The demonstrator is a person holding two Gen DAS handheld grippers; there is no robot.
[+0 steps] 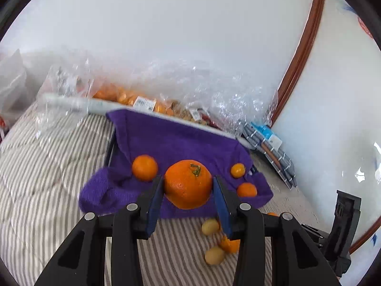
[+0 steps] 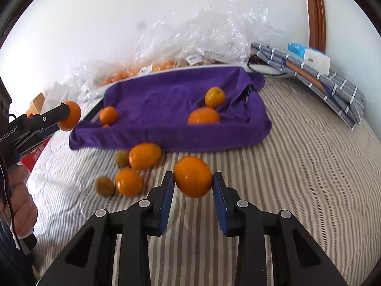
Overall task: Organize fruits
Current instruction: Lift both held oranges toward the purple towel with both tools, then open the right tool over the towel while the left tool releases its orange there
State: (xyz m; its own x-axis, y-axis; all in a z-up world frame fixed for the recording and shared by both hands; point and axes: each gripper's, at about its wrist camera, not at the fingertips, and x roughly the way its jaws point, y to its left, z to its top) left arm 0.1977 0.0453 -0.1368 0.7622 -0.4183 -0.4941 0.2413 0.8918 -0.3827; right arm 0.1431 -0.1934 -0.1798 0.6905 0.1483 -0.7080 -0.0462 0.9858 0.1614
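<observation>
My left gripper is shut on a large orange with a green stem, held above the near edge of a tray draped in a purple towel. The right wrist view shows that left gripper at the far left with its orange. My right gripper is shut on an orange above the striped bed. Three oranges lie in the tray: one left, two right. Two more oranges and two small yellow-green fruits lie on the bed.
Clear plastic bags with more oranges lie behind the tray against the white wall. A folded checked cloth with a blue and white box lies at the right. A wooden frame stands behind. The striped bedcover spreads right.
</observation>
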